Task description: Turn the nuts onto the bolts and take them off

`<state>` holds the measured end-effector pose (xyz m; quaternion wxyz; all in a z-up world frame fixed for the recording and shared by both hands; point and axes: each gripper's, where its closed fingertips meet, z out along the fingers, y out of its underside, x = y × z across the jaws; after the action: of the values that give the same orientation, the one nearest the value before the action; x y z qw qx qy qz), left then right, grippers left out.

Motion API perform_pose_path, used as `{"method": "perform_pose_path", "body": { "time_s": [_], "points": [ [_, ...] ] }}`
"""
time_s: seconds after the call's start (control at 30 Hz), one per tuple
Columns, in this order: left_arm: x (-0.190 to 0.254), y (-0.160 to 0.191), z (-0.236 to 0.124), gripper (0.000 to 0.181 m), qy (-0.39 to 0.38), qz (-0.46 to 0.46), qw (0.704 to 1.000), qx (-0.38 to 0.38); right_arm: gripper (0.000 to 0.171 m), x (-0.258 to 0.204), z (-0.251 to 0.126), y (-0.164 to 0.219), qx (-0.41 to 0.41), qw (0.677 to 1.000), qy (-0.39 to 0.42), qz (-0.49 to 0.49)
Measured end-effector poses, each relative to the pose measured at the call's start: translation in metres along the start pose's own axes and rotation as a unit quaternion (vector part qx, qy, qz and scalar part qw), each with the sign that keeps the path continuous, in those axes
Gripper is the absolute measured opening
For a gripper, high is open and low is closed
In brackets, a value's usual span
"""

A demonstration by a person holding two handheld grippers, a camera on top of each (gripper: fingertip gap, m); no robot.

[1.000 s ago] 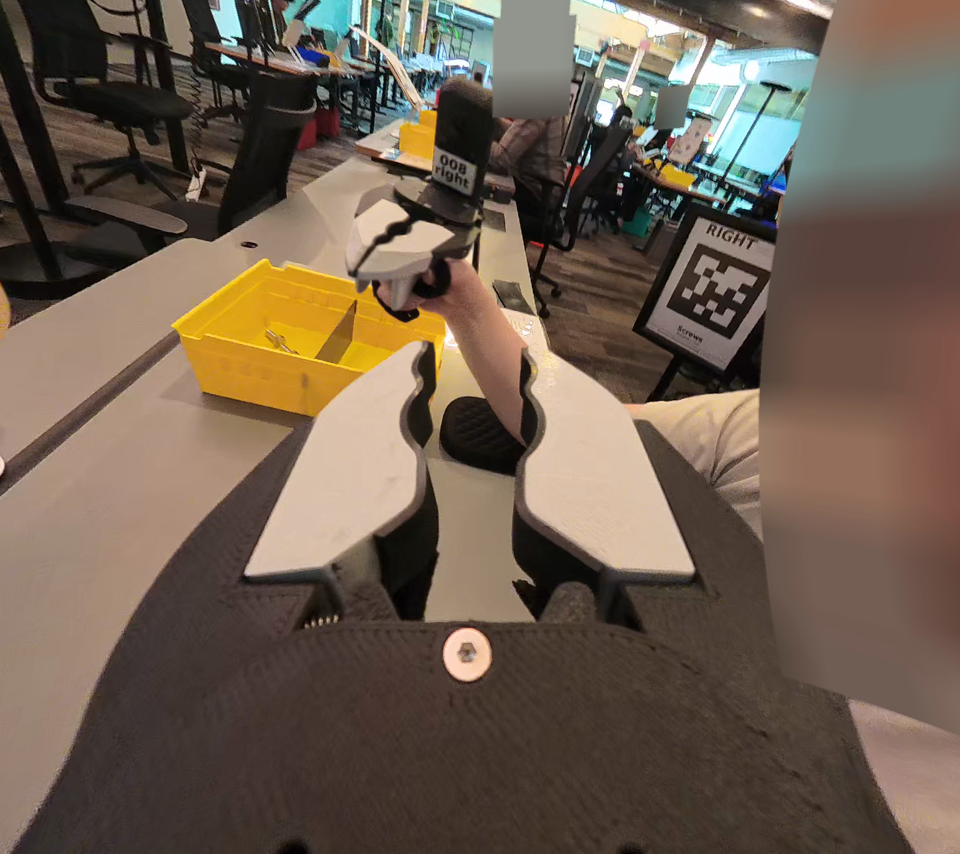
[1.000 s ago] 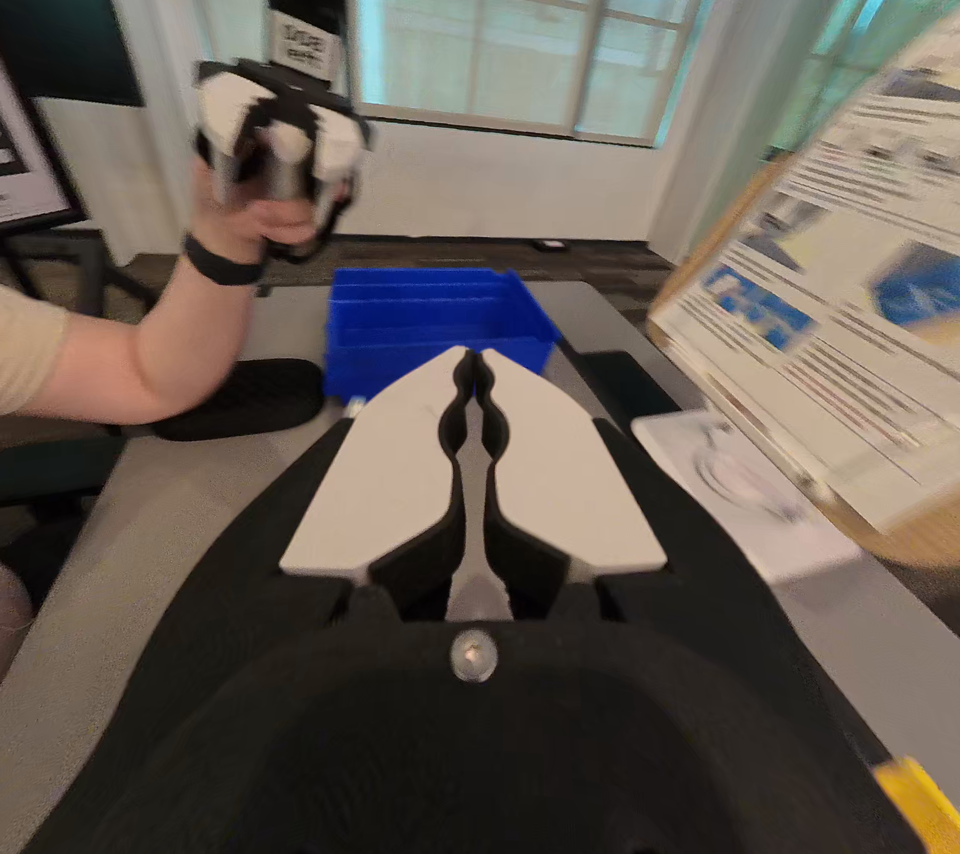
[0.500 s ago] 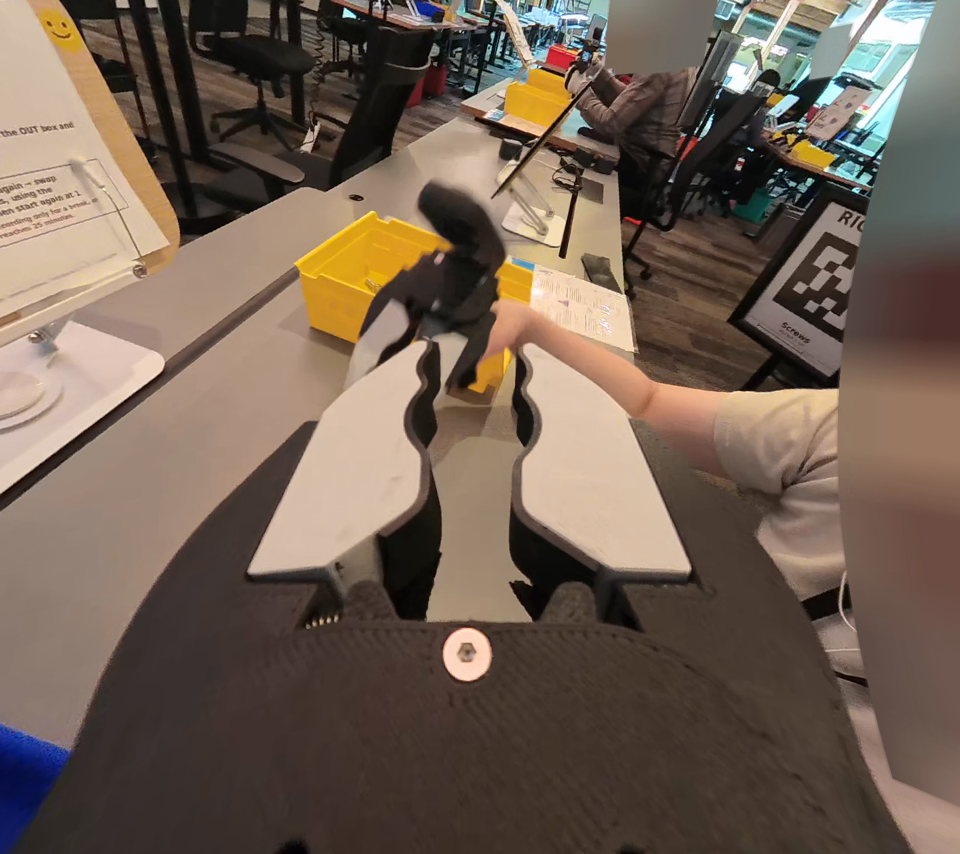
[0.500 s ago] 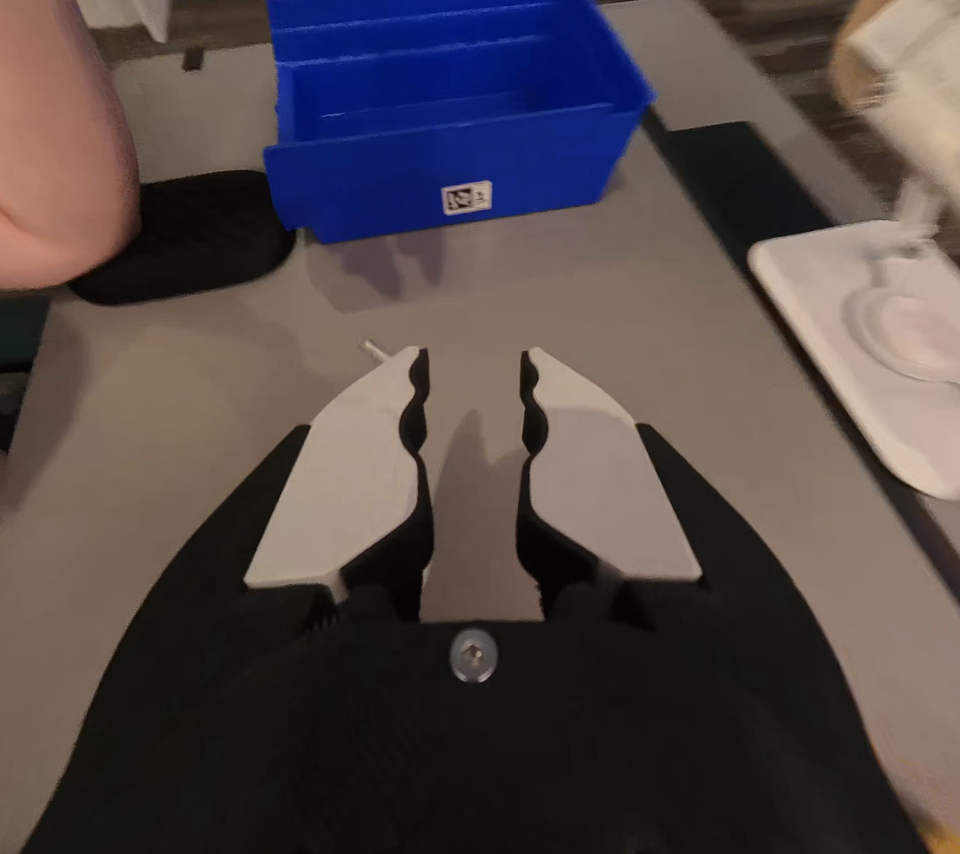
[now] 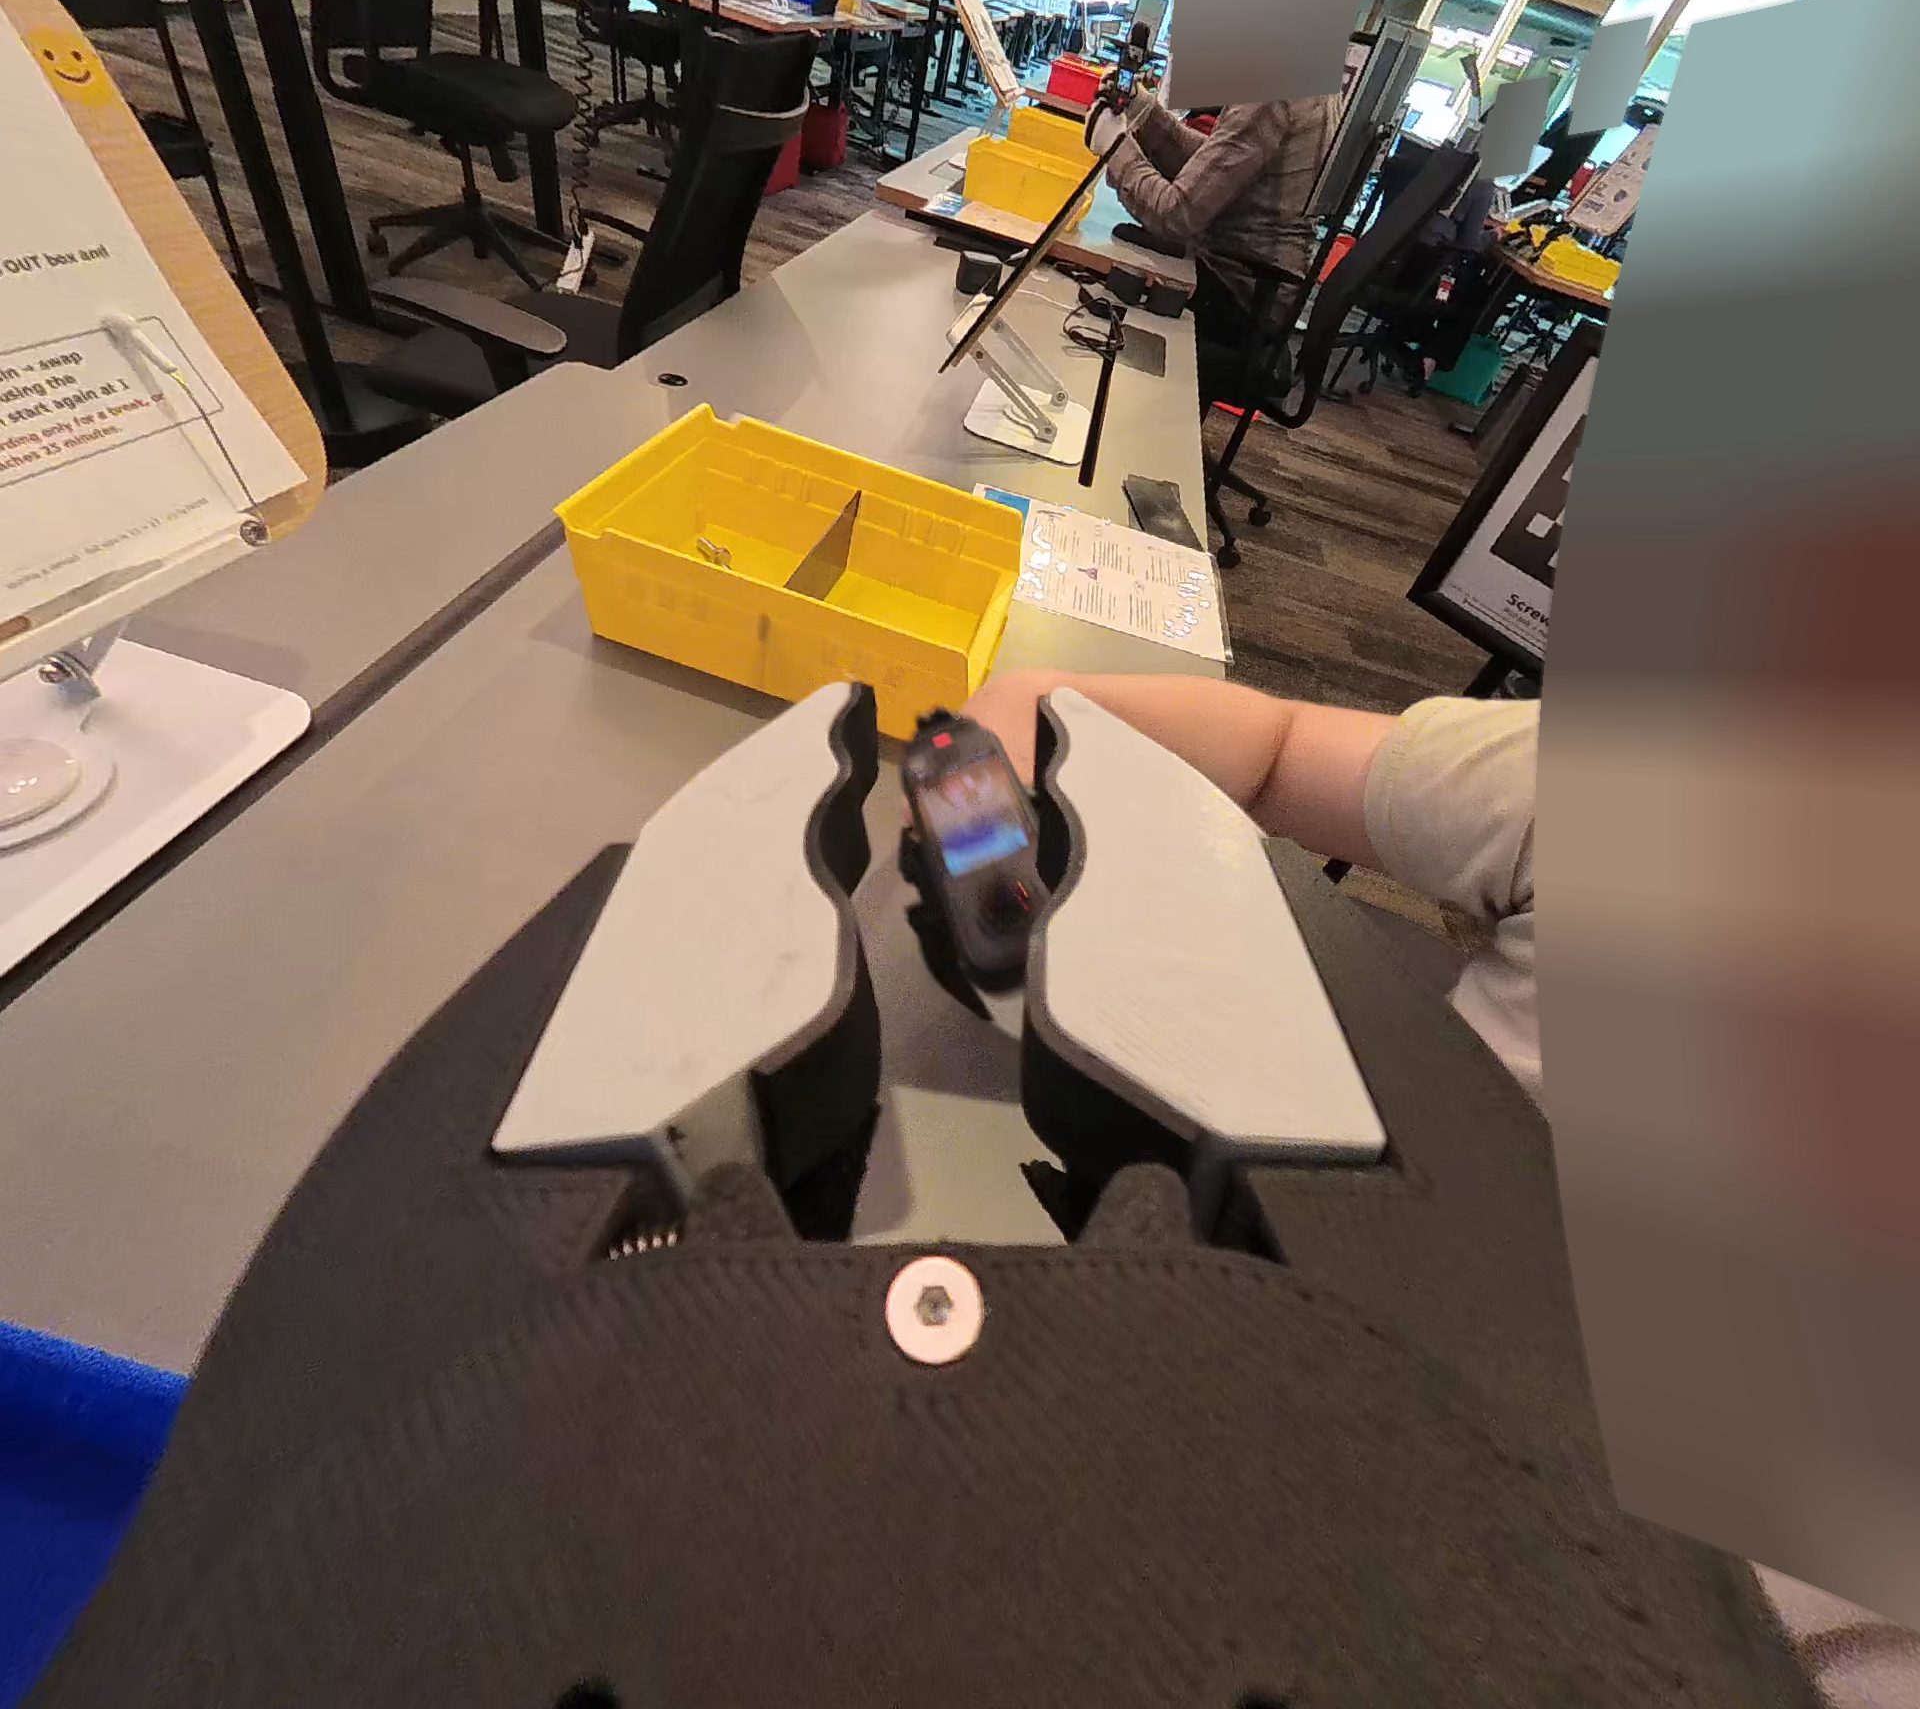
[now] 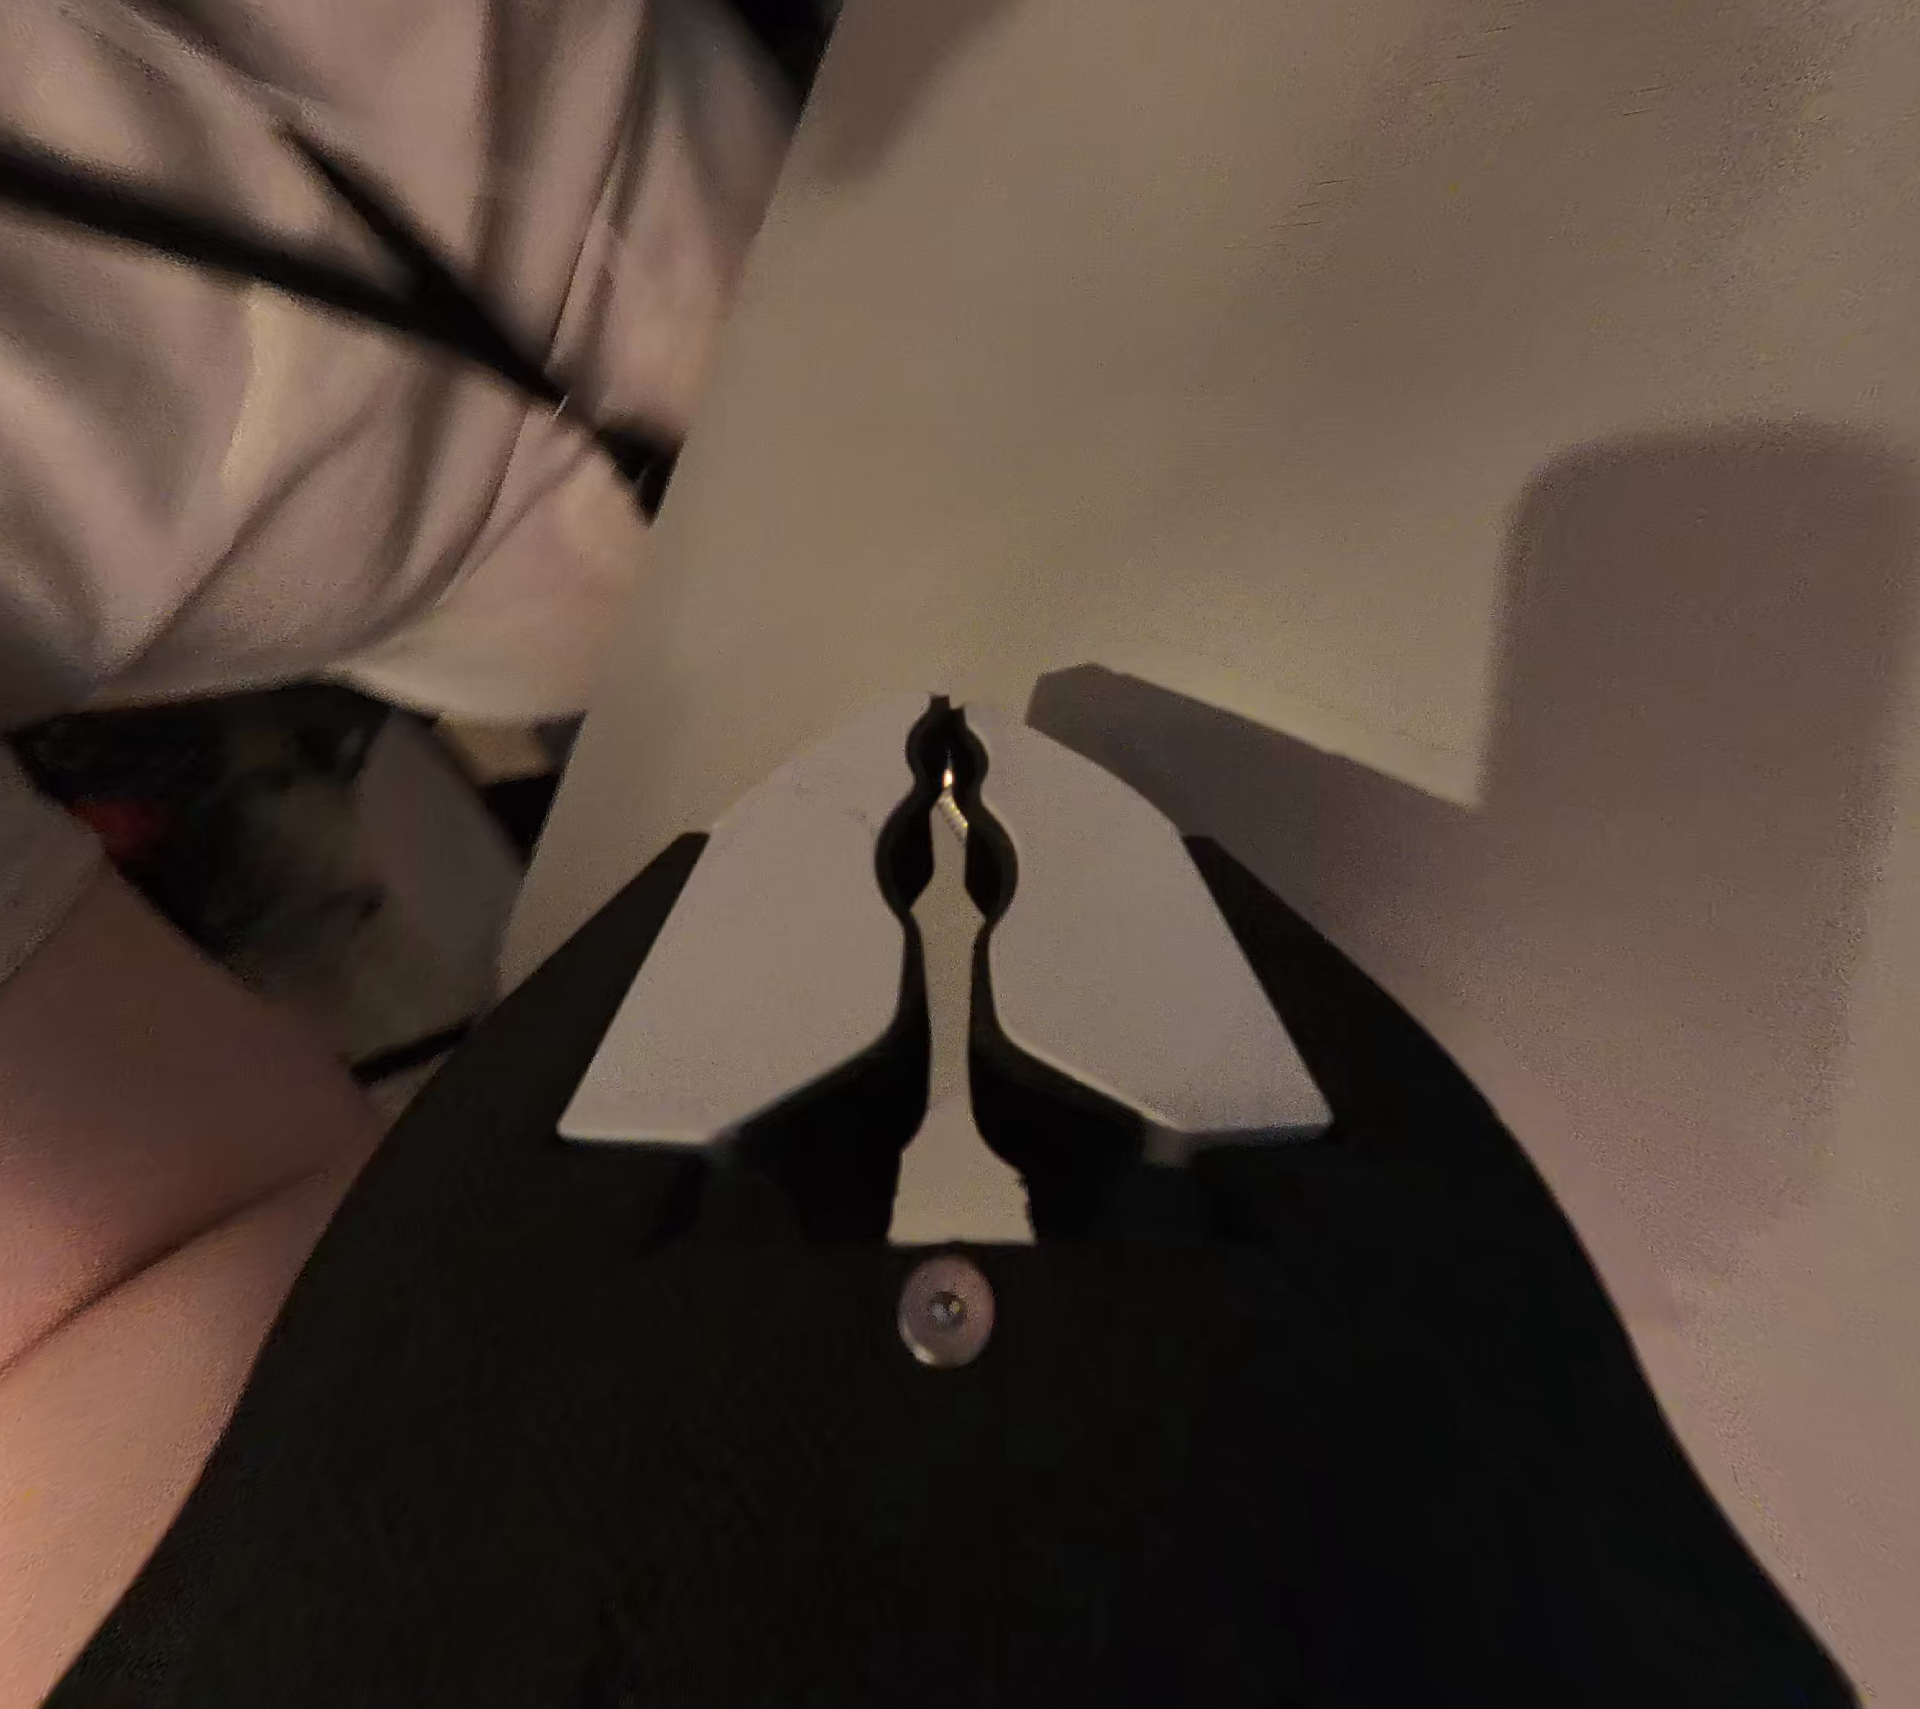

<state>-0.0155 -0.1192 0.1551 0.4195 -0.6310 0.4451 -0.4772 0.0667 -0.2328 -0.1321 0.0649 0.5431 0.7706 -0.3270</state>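
Note:
My left gripper [image 5: 948,714] is open and empty above the grey table [image 5: 416,828]. Between its fingers I see the back of the right gripper [image 5: 971,849], held low over the table by a bare arm. In the right wrist view my right gripper [image 6: 943,714] points down at the table [image 6: 1247,309], its jaws nearly closed on a small threaded bolt [image 6: 953,812]. A yellow bin [image 5: 727,620] with a divider stands beyond the left gripper; a small metal part [image 5: 715,553] lies in its left compartment.
A sign on a white stand [image 5: 125,724] is at the left. A printed sheet [image 5: 1122,584] lies right of the yellow bin. A blue bin corner [image 5: 62,1503] shows at the bottom left. The person's shirt [image 6: 260,309] and arm [image 6: 156,1244] are close to the right gripper.
My right gripper has dropped to the table near the person's body and closed from open onto the bolt. My left gripper stays open and has swung to look over the right gripper.

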Motion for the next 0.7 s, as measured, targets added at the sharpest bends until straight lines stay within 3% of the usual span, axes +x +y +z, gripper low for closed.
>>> {"method": "perform_pose_path", "body": {
  "time_s": [0.07, 0.13, 0.27, 0.37, 0.47, 0.57, 0.7],
  "points": [
    [0.0, -0.001, -0.003, 0.028, 0.001, 0.002, 1.0, 0.003, 0.001, -0.011, 0.026, 0.029, -0.084, 0.996, -0.012, 0.026],
    [0.003, -0.003, -0.006, 0.029, 0.007, 0.004, 1.0, 0.008, 0.001, -0.029, 0.034, 0.033, -0.081, 0.994, -0.05, 0.049],
    [0.006, -0.004, -0.011, 0.029, 0.01, 0.006, 1.0, 0.012, 0.001, -0.021, 0.023, 0.032, -0.033, 0.998, 0.044, 0.029],
    [0.012, -0.005, -0.016, 0.029, 0.019, 0.009, 1.0, 0.018, 0.001, -0.025, -0.014, 0.009, 0.093, 0.983, 0.152, 0.033],
    [0.016, -0.005, -0.02, 0.029, 0.019, 0.014, 1.0, 0.017, 0.016, -0.036, -0.05, 0.025, 0.164, 0.934, 0.299, 0.106],
    [0.021, -0.006, -0.022, 0.03, 0.026, 0.014, 0.999, 0.02, 0.024, -0.056, -0.055, 0.076, 0.161, 0.874, 0.405, 0.213],
    [0.019, -0.005, -0.018, 0.03, 0.014, 0.006, 1.0, 0.015, 0.029, -0.081, -0.027, 0.134, 0.156, 0.77, 0.445, 0.43]
  ]
}}
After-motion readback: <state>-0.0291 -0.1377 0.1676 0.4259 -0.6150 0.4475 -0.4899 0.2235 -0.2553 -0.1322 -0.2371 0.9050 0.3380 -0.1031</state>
